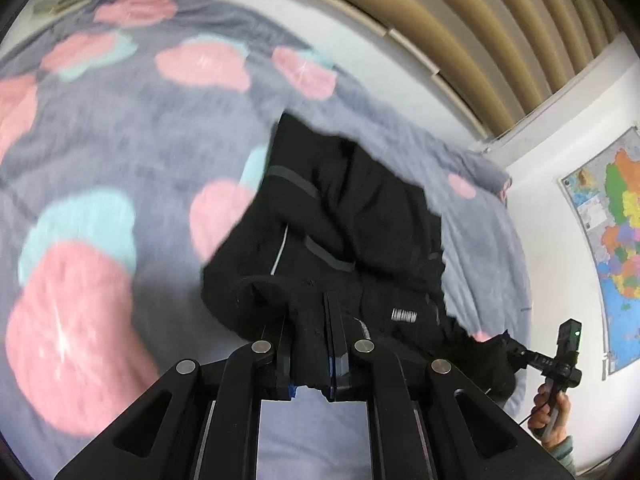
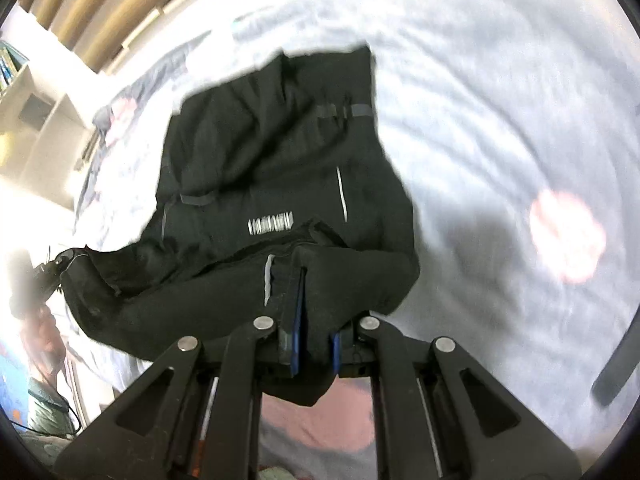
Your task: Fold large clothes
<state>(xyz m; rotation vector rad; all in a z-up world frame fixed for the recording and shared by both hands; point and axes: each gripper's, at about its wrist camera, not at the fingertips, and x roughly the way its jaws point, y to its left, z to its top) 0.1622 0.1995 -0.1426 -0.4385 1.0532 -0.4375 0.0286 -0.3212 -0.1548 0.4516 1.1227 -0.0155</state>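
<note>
both tools clamped on black jacket point(image 1: 344, 216): left tool point(image 1: 310, 322) and right tool point(image 2: 302, 300) pinch its near edge, garment hanging over the cloud-print blanket point(image 1: 100, 128) on the bed. risk: thick bunched fabric slipping free mid-lift, skewing the fold.

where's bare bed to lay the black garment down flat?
Widest bare patch: blanket left of the black garment, running up to the slatted headboard. A narrower strip lies between garment and the wall map. Crowded near edge: left gripper and right gripper clamp the cloth.
</note>
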